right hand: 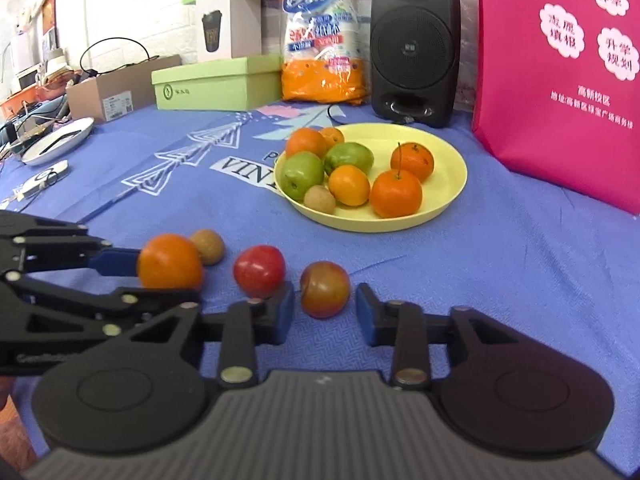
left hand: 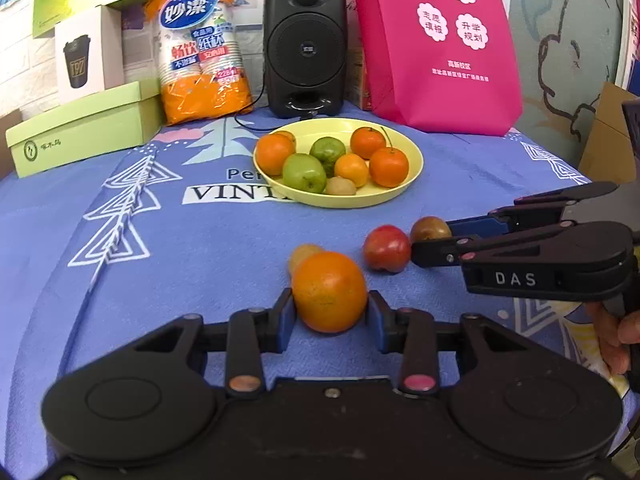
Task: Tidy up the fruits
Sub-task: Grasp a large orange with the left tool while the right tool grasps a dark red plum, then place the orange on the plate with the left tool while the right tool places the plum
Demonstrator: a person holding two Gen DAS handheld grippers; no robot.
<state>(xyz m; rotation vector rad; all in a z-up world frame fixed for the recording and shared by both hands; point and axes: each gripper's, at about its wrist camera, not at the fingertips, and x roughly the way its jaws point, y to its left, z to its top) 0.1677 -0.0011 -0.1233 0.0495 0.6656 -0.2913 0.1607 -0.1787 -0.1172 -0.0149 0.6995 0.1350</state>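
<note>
The left tongs [left hand: 329, 307] are sitting around the loose orange [left hand: 329, 291] on the blue cloth [left hand: 200, 248], a blue pad on each side. The pads are right up against the peel, so it looks like they're pinching it, though I can't tell how firmly. From the right camera the same left tongs [right hand: 160, 280] are coming in from the side with the orange [right hand: 170, 262] between the fingers.

The right tongs [right hand: 325, 312] are spread apart, hanging either side of a reddish-brown fruit [right hand: 325, 294], with gaps showing, so not touching it. Its left pad is sitting just beside the red fruit [right hand: 259, 271].

A small tan fruit [right hand: 207, 246] is lying right behind the orange. All four loose fruits are sitting in a rough row on the cloth, nearer the cameras than the yellow plate [right hand: 448, 196].

The plate is holding five oranges, two green fruits and another small tan one. Behind it: a black speaker [right hand: 414, 44], an orange bag of paper cups [right hand: 322, 36], a green box [right hand: 216, 82] and a pink bag [right hand: 560, 80].
</note>
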